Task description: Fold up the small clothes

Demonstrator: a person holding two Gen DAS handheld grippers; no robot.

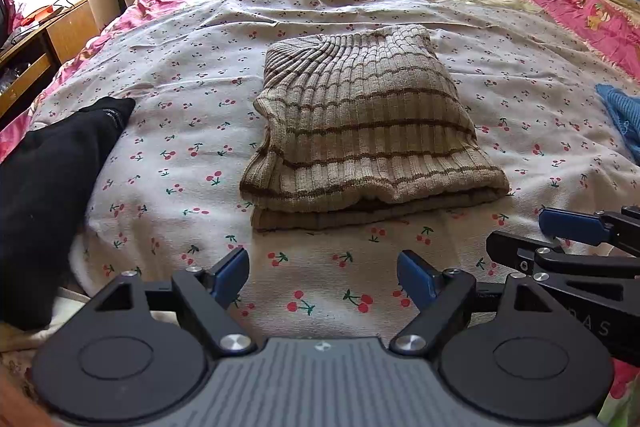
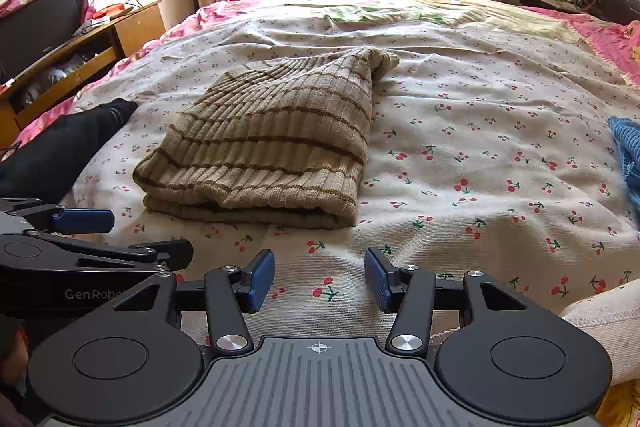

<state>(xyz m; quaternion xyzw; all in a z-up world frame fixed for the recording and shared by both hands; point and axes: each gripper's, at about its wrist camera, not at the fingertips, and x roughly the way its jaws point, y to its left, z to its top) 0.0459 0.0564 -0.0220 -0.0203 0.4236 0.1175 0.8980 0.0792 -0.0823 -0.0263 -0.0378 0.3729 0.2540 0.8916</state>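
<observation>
I had both grippers hanging just above the near edge of the bed (image 1: 168, 75), side by side and angled down at the cherry-print sheet (image 2: 480, 155). The left gripper (image 1: 323, 277) stood wide open with nothing between its blue pads (image 1: 230, 273); only sheet showed in the gap. The right gripper (image 2: 320, 279) was open too, its pads (image 2: 378, 281) apart and empty. In the left view the right gripper (image 1: 532, 235) poked in from the right edge, close beside the left one.

The striped sweater (image 1: 360, 123) lay folded into a thick rectangle in the middle of the bed, just beyond both grippers and touching neither. Its doubled edge faced me, the layers stacked, with a ribbed part at the far end. From the right view the sweater (image 2: 268, 143) sat left of centre.

A black garment (image 1: 52, 179) lay at the left edge of the bed, well apart from the sweater, and a blue knit (image 1: 620, 115) showed at the right edge
</observation>
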